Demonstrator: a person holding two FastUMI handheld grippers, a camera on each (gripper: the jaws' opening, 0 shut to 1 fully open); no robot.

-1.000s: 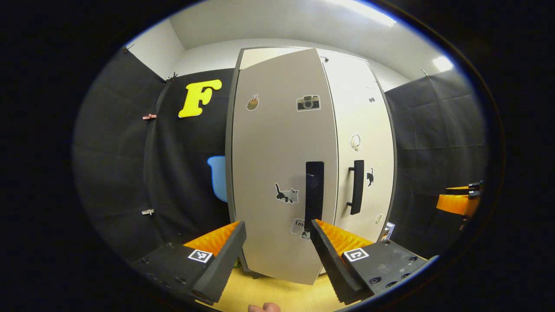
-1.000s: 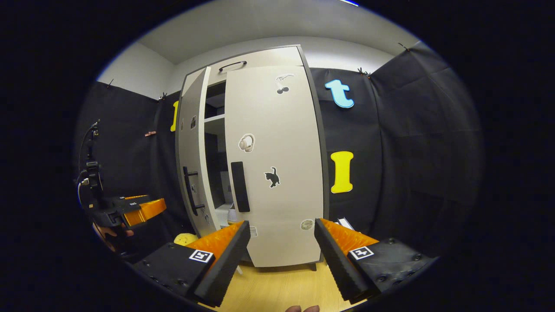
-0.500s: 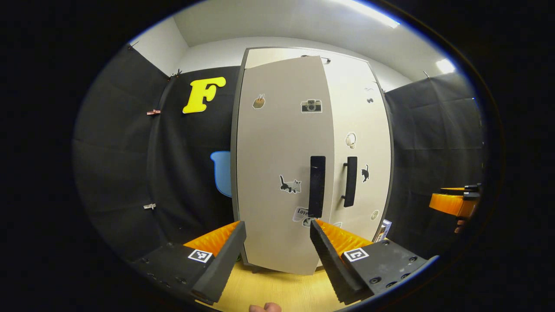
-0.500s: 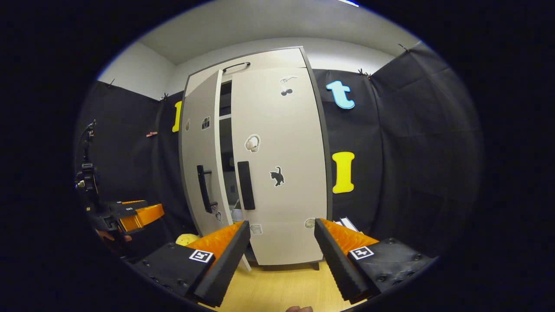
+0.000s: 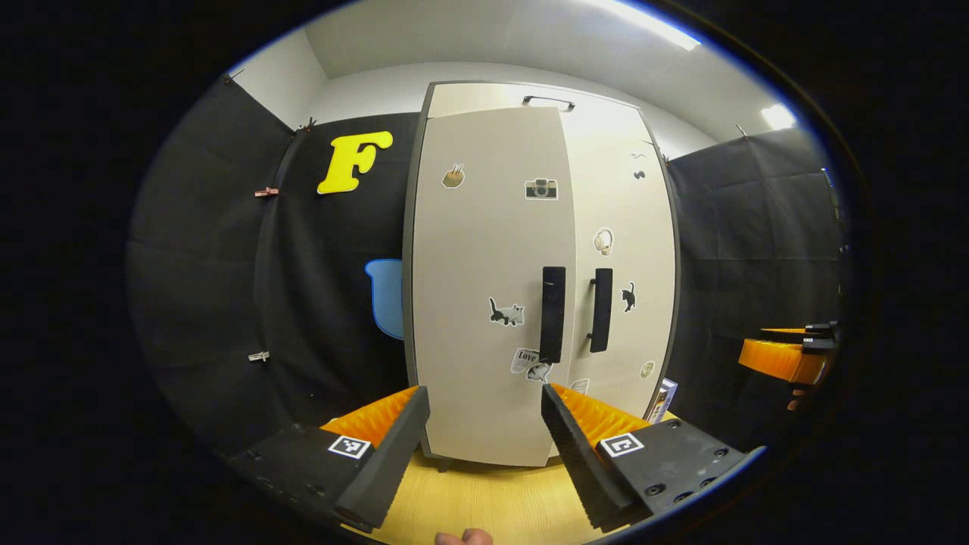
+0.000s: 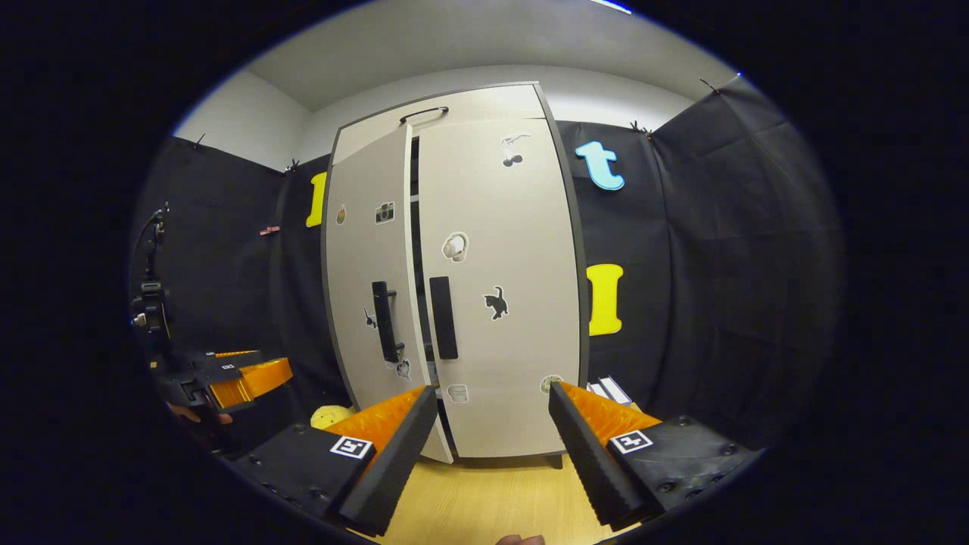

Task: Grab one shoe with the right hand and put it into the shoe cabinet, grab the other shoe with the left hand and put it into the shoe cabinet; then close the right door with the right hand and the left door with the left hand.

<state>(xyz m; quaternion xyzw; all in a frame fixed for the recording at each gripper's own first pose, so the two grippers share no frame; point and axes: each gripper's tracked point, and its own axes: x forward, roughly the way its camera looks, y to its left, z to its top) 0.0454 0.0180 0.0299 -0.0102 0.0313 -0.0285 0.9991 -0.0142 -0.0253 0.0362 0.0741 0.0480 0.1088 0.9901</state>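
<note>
The pale shoe cabinet (image 5: 492, 98) stands against the black wall on a wooden floor. In the right gripper view its left door (image 6: 371, 265) stands ajar by a thin dark slit, and the right door (image 6: 503, 250) lies flush. Each door has a black vertical handle (image 5: 553, 314) (image 5: 600, 310) near the middle seam. My left gripper (image 5: 484, 391) is open, a short way in front of the left door and touching nothing. My right gripper (image 6: 493, 388) is open and holds nothing, facing the right door from farther back. The left gripper (image 6: 246, 376) also appears at the left, held by a hand.
A yellow soft object (image 6: 329, 416) lies on the floor by the cabinet's left foot. A small white box (image 6: 609, 390) leans at its right foot. The wooden floor (image 6: 484, 499) runs from the cabinet toward me. Black cloth walls close both sides.
The left door has swung from wide open to almost shut, leaving a narrow slit. My left gripper has drawn back from it. The right gripper has barely moved.
</note>
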